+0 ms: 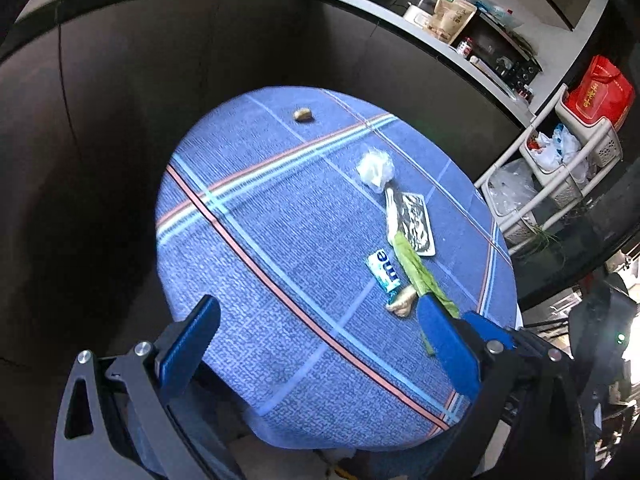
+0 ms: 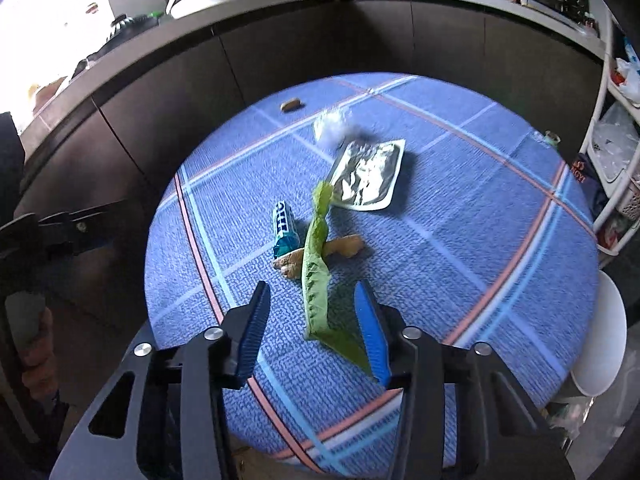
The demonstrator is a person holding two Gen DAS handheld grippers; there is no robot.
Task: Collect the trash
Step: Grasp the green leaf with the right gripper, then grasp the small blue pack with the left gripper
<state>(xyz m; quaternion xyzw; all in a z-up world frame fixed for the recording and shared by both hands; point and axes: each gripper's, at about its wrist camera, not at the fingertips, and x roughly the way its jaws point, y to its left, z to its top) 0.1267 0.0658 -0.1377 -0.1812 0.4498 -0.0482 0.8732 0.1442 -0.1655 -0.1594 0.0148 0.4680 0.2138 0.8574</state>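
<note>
A: Where's the leaf (image 2: pixel 316 268) relative to the right gripper (image 2: pixel 316 332)?

B: Its near end lies between the jaws, closer to the right-hand pad, which the tip seems to brush. I can't say the pads press on it; there's a clear gap on the left side, so I'd call the jaws part-open around it, not gripping.

A: And its long axis?

B: It runs away from the gripper, from the near edge of the table (image 2: pixel 460 248) toward the middle, ending at the foil pouch (image 2: pixel 368 178). So it's roughly in line with the fingers, and closing should pinch it across its width.

A: Anything tangled with it?

B: It lies over a piece of ginger (image 2: pixel 348 246), with the blue wrapper (image 2: pixel 285 228) just beside on the left. A lift may drag the ginger.

A: The left gripper (image 1: pixel 320 344)?

B: Wide open, holding nothing, hovering over the near edge. The same leaf (image 1: pixel 416 268) sits by its right finger, but the right hand is plainly nearer.

A: Other trash?

B: A plastic wad (image 2: pixel 332 126) past the pouch, and a small brown lump (image 2: pixel 291 105) at the far edge.
</note>
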